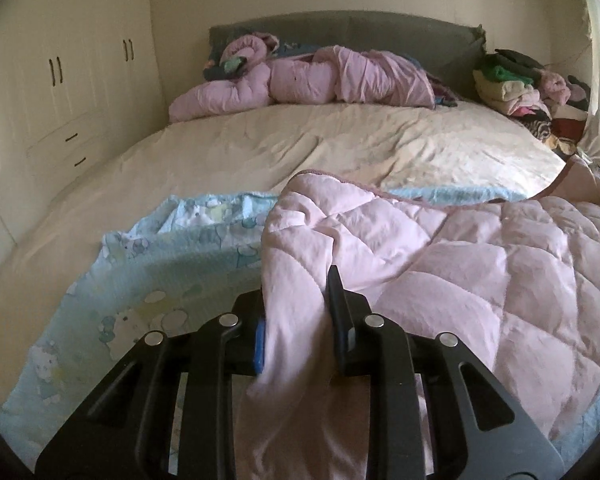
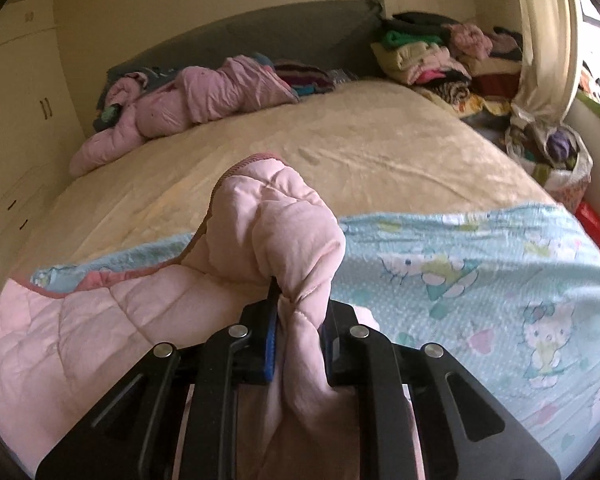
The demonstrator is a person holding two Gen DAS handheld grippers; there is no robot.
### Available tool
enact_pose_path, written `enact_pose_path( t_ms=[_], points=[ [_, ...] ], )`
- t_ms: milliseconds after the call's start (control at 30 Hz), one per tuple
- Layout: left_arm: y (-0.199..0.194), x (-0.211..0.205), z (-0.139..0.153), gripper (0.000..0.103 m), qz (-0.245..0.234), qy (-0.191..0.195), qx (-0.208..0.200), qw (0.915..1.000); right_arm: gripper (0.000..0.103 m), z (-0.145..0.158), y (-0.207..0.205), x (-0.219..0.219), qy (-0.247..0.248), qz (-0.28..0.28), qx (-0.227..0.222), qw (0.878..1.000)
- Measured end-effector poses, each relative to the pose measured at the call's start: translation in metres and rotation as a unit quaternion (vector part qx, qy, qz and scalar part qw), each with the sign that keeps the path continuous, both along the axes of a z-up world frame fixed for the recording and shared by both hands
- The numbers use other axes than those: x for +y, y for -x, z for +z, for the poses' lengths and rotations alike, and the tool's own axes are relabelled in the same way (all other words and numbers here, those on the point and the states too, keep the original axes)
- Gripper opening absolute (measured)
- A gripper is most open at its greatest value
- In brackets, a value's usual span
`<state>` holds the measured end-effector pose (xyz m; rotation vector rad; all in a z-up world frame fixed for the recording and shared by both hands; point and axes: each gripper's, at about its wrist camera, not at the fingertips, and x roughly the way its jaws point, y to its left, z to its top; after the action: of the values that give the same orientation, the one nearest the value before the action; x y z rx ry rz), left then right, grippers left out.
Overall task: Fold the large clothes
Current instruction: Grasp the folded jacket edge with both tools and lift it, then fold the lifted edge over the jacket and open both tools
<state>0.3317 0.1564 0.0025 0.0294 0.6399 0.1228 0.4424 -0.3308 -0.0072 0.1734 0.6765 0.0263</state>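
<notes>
Both grippers are clamping the pink quilt: the left gripper is pinching a bunched fold between its fingers, the right gripper is squeezing a thick wad of a corner. The quilt is lying across the near end of the bed, on top of a blue printed blanket. Main risks, as I judge them: the puffy fabric is slipping out of the right grip because the wad is fat and held shallow; the two grips are sitting unevenly on the quilt, so any fold is likely coming out skewed; the blanket underneath is possibly dragging along with the quilt and bunching up. The clothes pile at the far corner is well apart, so no snag there.
</notes>
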Motion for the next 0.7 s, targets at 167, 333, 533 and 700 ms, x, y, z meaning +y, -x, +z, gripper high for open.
enact_pose_path(
  t_ms=[167, 333, 533, 700],
  points=[
    [-0.007, 0.002, -0.013, 0.018, 0.004, 0.004, 0.019, 0.9998, 0.016, -0.027, -0.009, 0.001, 0.000, -0.010, 0.034, 0.999],
    [-0.014, 0.005, -0.026, 0.019, 0.007, 0.010, 0.035, 0.9993, 0.021, -0.046, -0.016, 0.000, -0.003, -0.018, 0.058, 0.998],
    [-0.019, 0.008, -0.041, 0.020, 0.010, 0.022, 0.045, 0.9987, 0.028, -0.060, -0.023, 0.001, 0.000, -0.022, 0.083, 0.996],
    [-0.020, 0.008, -0.049, 0.021, 0.009, 0.028, 0.054, 0.9981, 0.038, -0.073, -0.025, 0.000, 0.007, -0.031, 0.096, 0.995]
  ],
)
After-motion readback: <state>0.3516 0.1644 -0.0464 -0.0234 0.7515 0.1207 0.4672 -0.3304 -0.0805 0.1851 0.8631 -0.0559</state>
